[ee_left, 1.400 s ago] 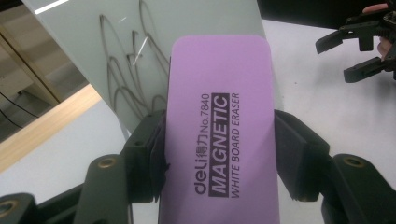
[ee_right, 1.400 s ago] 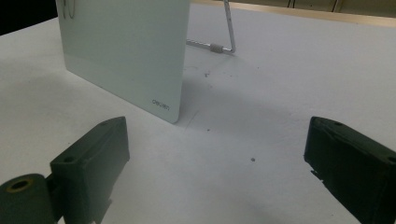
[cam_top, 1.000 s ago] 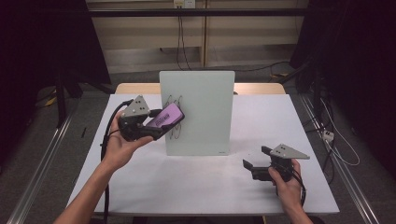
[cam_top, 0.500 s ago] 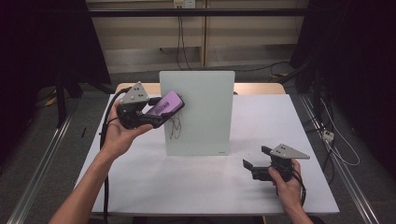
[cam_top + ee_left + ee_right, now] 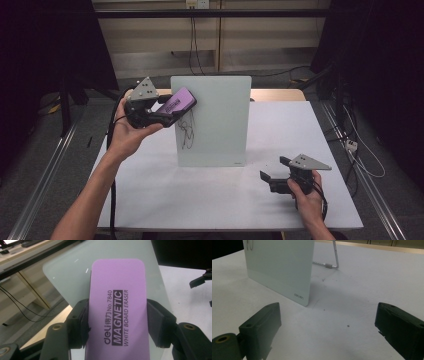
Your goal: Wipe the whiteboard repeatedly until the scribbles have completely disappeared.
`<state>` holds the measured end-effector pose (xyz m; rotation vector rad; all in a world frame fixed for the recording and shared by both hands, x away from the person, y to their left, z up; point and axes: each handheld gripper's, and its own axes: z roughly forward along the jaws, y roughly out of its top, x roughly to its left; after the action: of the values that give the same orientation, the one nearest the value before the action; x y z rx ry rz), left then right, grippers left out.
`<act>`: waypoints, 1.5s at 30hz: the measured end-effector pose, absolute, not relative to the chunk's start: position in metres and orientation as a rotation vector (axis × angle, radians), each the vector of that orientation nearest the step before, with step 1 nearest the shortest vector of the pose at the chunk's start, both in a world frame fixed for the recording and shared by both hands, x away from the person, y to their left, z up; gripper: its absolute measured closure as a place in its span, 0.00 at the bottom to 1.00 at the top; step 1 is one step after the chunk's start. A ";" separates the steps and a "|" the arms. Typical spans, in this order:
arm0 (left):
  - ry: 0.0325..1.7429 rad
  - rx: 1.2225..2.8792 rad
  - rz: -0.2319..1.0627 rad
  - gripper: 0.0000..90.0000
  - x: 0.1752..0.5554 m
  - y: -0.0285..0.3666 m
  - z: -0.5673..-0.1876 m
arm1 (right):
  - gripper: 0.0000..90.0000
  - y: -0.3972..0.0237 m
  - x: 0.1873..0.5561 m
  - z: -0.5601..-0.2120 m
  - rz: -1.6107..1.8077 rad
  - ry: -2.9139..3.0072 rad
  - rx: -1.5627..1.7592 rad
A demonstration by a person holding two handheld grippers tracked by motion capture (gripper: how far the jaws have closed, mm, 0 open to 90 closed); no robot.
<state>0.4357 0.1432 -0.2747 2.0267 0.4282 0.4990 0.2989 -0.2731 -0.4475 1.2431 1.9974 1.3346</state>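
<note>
I am holding the purple eraser (image 5: 116, 312) tight in my left hand-held gripper (image 5: 170, 111), with the jaws pressing on both of its long sides. I am holding it up in the air, near the top left edge of the little white board (image 5: 212, 120) that is standing on the desk (image 5: 150, 195). There is a black scribble (image 5: 186, 131) on the left part of the board, just under the eraser. I think I am getting ready to wipe. Next I need to put the soft side flat on the scribble and rub. My right hand-held gripper (image 5: 272, 176) is resting on the desk, jaws spread wide, holding nothing.
</note>
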 end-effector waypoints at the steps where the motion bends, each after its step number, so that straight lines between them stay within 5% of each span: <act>1: 0.419 2.032 0.514 0.45 0.436 0.142 -0.273 | 0.07 -0.273 0.299 -0.447 1.334 1.998 1.242; 45: 0.298 2.180 0.592 0.46 0.445 0.122 -0.285 | 0.07 -0.272 0.299 -0.448 1.336 2.018 1.234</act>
<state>0.4447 0.1217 -0.2849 2.1802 0.2976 0.5915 0.2995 -0.2720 -0.4483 1.2342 2.0178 1.3364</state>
